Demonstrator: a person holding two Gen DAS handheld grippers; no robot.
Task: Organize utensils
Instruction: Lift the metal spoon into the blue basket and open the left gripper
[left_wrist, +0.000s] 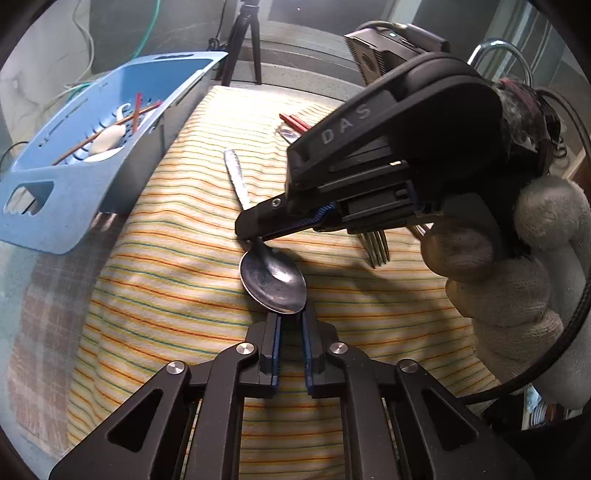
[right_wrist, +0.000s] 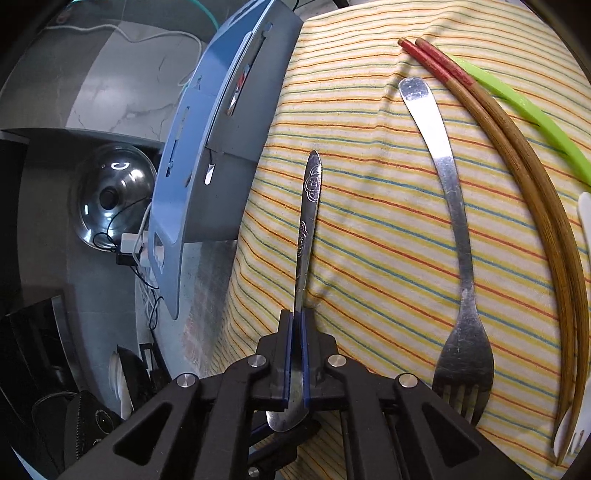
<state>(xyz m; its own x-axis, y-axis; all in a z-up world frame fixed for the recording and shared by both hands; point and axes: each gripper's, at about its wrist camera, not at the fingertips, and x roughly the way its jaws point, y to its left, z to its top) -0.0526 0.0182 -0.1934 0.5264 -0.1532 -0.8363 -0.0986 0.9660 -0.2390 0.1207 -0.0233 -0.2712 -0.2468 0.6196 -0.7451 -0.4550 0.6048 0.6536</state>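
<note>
With the right gripper (right_wrist: 295, 317) pinching the spoon (left_wrist: 272, 282) neck at frame centre and the left gripper (left_wrist: 291, 323) pressed together at the bowl, we lift level toward the blue basket (left_wrist: 77, 206), upper left.

I see a steel spoon (left_wrist: 273, 284), glossy but scuffed, handle embossed. Fork (right_wrist: 458, 280) is dull scratched metal. Cloth (left_wrist: 177, 280) is matt woven stripes, slightly fuzzy. Basket (left_wrist: 74, 199) is smooth blue plastic. Chopsticks (right_wrist: 517, 155) are grained wood with red-painted ends. Both claws are matt black plastic with blue pads; glove (left_wrist: 517, 280) is knit fabric.
</note>
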